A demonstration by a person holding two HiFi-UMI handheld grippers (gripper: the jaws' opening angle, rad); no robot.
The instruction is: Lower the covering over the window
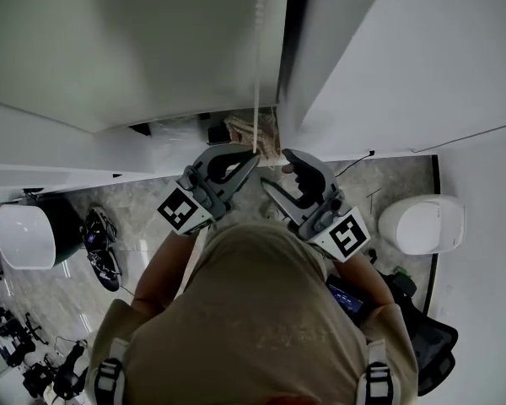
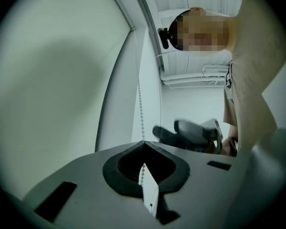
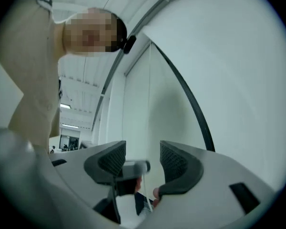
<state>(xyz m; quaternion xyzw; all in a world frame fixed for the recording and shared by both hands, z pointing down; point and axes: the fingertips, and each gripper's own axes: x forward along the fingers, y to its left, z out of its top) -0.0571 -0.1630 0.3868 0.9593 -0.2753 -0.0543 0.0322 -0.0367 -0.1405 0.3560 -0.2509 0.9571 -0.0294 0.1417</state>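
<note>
Position: the person stands close to the window, facing the blind (image 1: 126, 40), a pale sheet that fills the upper left of the head view. A bead chain (image 1: 257, 57) hangs along its right edge, beside the dark frame strip and the white wall (image 1: 405, 66).

Left claw (image 1: 251, 160): closed. The left gripper view shows the two dark pads meeting with the bead chain running up from between them, so the claw is clamped on the chain. It points about level at the chain, a hold that suits a straight pull along the chain's length.

Right claw (image 1: 278, 171): jaws apart and gripping nothing. It sits just beside the left claw, on the chain's right. In the right gripper view a grey tip, probably the other gripper, and a thin cord lie in the gap, but neither pad presses on them.

Assessment: the chain appears to be worked hand over hand, with one claw holding while the other stands ready for a fresh grip.

Blind: it covers the window area in sight. Its lower edge seems to sit near the white ledge (image 1: 42, 154), but how much travel remains cannot be told.

Risk: the small beads may slip through the pads if the pull goes off line.
</note>
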